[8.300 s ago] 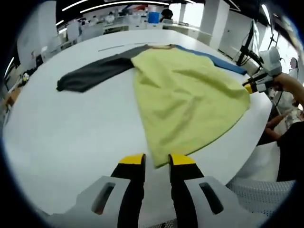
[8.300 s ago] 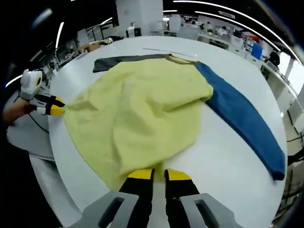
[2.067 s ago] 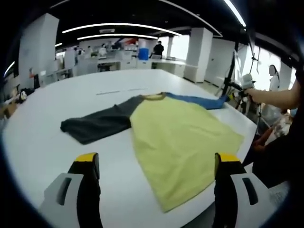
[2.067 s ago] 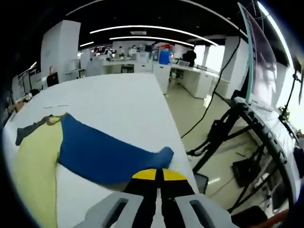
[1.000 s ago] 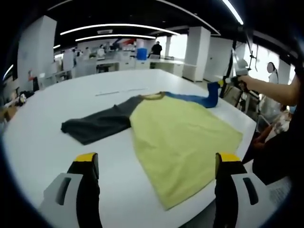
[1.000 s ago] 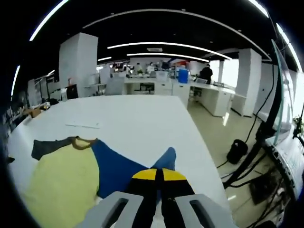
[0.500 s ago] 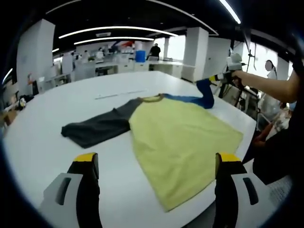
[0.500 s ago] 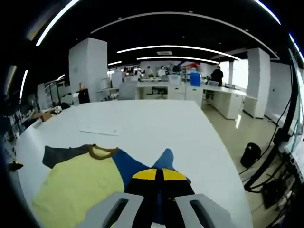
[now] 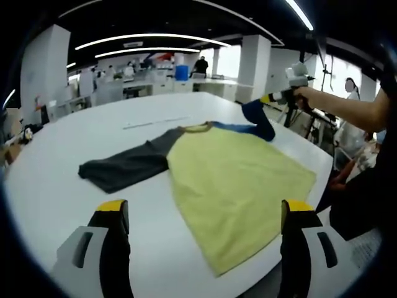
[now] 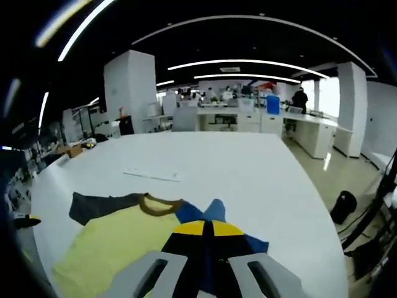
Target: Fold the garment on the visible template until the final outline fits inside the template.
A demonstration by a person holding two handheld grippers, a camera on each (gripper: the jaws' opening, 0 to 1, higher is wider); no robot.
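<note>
The garment lies flat on the white table (image 9: 56, 205). It has a yellow body (image 9: 236, 180), a dark grey sleeve (image 9: 124, 167) and a brown collar (image 10: 158, 203). My left gripper (image 9: 205, 211) hovers open over the near table edge, short of the yellow hem and holding nothing. My right gripper (image 10: 203, 230) is shut on the end of the blue sleeve (image 10: 214, 211). In the left gripper view, the right gripper (image 9: 273, 98) holds the blue sleeve (image 9: 257, 118) up off the table, beside the collar end of the yellow body.
A thin pale marking (image 9: 155, 121) lies on the table beyond the collar. A person's arm (image 9: 335, 105) reaches in from the right. Desks, pillars and a stand with cables (image 10: 372, 230) surround the table. Bare table stretches left of the grey sleeve.
The right gripper has lifted the blue sleeve's end off the table and carried it inward toward the collar. The left gripper has stayed open and almost still.
</note>
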